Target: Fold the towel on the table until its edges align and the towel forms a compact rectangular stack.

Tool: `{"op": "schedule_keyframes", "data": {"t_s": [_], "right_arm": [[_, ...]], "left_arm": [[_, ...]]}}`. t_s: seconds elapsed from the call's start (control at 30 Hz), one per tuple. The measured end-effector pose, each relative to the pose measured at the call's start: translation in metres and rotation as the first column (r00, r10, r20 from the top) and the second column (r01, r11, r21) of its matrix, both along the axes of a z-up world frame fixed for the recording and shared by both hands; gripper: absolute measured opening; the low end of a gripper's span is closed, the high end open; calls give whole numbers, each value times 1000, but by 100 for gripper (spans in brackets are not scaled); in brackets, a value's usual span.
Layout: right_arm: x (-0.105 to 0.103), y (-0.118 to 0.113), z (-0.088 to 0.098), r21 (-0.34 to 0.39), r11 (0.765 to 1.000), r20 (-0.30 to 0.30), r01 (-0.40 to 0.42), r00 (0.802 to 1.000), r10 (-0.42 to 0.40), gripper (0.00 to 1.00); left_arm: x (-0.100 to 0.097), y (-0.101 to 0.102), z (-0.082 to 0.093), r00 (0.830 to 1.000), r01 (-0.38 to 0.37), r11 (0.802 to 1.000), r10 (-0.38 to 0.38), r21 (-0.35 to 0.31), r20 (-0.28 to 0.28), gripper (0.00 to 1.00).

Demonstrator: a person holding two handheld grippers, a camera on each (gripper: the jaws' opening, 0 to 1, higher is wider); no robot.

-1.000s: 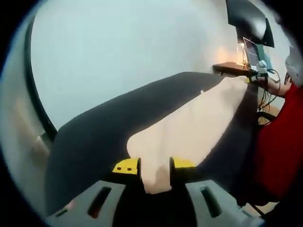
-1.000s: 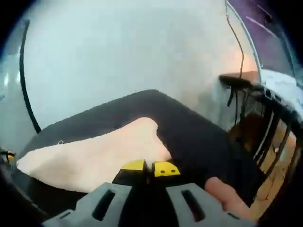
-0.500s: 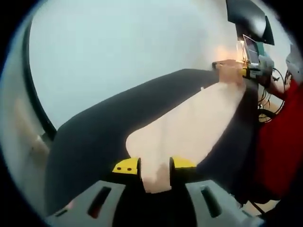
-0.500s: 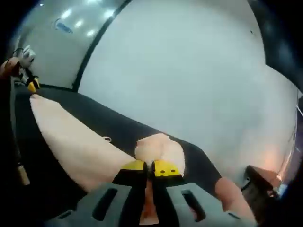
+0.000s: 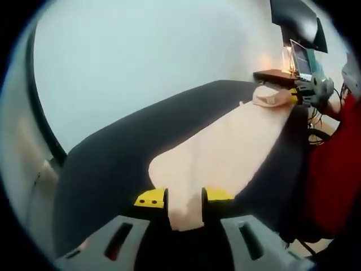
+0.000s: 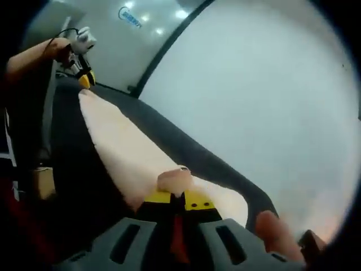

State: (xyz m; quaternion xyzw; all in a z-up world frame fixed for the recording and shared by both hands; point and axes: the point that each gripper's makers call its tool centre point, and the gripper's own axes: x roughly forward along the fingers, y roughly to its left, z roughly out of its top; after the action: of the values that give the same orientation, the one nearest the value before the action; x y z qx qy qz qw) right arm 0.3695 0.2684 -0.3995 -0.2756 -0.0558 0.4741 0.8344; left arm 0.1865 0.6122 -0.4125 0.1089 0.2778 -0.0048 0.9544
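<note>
— Since a second ago, what moved?
— Right gripper (image 6: pixel 177 201) has swung round and lifted its corner of the cream towel (image 5: pixel 225 155), jaws pinched on a bunched fold.
— And the left gripper (image 5: pixel 185 197)?
— Clamped on the near corner. Beyond it the towel stretches across the dark table (image 5: pixel 113 158), toward a far shelf (image 5: pixel 275 74).

We see the towel (image 5: pixel 225 158) as soft, matt, pale peach cloth, the table (image 5: pixel 113 164) as a dark matt surface, and the left gripper (image 5: pixel 185 199) with yellow plastic tips on smooth grey plastic.
</note>
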Motion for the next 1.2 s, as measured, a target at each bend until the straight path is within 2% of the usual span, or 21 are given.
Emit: {"op": "schedule_keyframes", "data": {"t_s": [0.03, 0.17, 0.3, 0.33, 0.4, 0.43, 0.47, 0.5, 0.53, 0.57, 0.6, 0.67, 0.7, 0.77, 0.8, 0.83, 0.87, 0.9, 1.0, 1.07, 1.2], "right_arm": [[2, 2, 6, 6, 1000, 35, 7, 999, -7, 2], [-2, 10, 14, 16, 1000, 36, 9, 999, -9, 2], [-9, 20, -9, -58, 998, 11, 1, 1000, 0, 2], [-12, 21, -18, -93, 996, 3, -17, 1000, 17, 3], [-10, 19, -39, -254, 967, 73, -27, 996, 47, 8], [-9, 16, -44, -278, 960, 78, -36, 995, 60, 11], [-18, 17, -46, -265, 959, 25, -98, 994, 109, 13], [-30, 15, -46, -230, 961, -83, -155, 987, 139, 16], [-39, 12, -45, -215, 955, -168, -206, 971, 172, 22], [-42, 11, -41, -175, 962, -224, -212, 960, 171, 31], [-45, 9, -29, -103, 967, -323, -232, 927, 188, 34], [-39, 5, -8, -18, 972, -387, -234, 898, 209, 32], [-25, 2, 10, 57, 979, -379, -194, 903, 201, 32], [18, -9, 35, 137, 986, -265, -91, 956, 125, 30], [39, -19, 32, 104, 994, -209, -36, 976, 57, 28], [52, -25, 19, 39, 999, -178, -12, 984, 18, 25], [56, -27, -2, -3, 1000, -224, -14, 975, 13, 22], [56, -26, -22, -16, 1000, -311, -22, 950, 16, 23], [63, -19, -46, 37, 999, -416, -12, 909, 26, 26], [68, -13, -47, 65, 998, -422, -9, 906, 35, 26], [60, -10, -45, 19, 999, -399, -40, 916, 44, 27]], "left_arm": [[0, 1, 0, 1000, -3, 1000, 3, -1, 1, 20], [2, 0, -2, 1000, -2, 1000, 2, -5, -3, 20], [2, -1, -2, 1000, 5, 1000, -5, -1, -5, 20], [2, 0, -2, 1000, 4, 1000, -4, -4, -2, 20], [1, 0, -4, 1000, 6, 1000, -6, -5, -6, 20], [0, 1, -4, 1000, 4, 1000, -4, -3, -8, 20], [-1, 2, -4, 1000, 1, 1000, -1, -2, -9, 20], [-1, 2, -2, 1000, -2, 1000, 2, -2, -6, 20], [-1, 1, -1, 1000, -1, 1000, 1, -3, -2, 20], [-1, 1, 0, 1000, 0, 1000, 0, -4, 2, 20], [-1, 0, 1, 1000, -1, 1000, 1, -5, 4, 20], [0, -1, 1, 1000, -1, 1000, 1, -3, 8, 20], [0, -2, 1, 1000, 1, 1000, -1, -3, 6, 20], [2, -6, -1, 1000, 8, 1000, -8, 0, 1, 20], [2, -6, -1, 1000, 11, 1000, -11, 1, 0, 20], [2, -7, -1, 1000, 14, 1000, -14, 3, -1, 20], [2, -7, 0, 1000, 15, 1000, -15, 4, 0, 20], [2, -7, 1, 1000, 14, 1000, -14, 5, 1, 20], [0, -3, 2, 1000, 1, 1000, -1, 4, 6, 20], [0, 0, 2, 1000, -5, 1000, 4, 4, 5, 20], [0, -2, 1, 1000, 4, 1000, -4, 5, 2, 20]]}}
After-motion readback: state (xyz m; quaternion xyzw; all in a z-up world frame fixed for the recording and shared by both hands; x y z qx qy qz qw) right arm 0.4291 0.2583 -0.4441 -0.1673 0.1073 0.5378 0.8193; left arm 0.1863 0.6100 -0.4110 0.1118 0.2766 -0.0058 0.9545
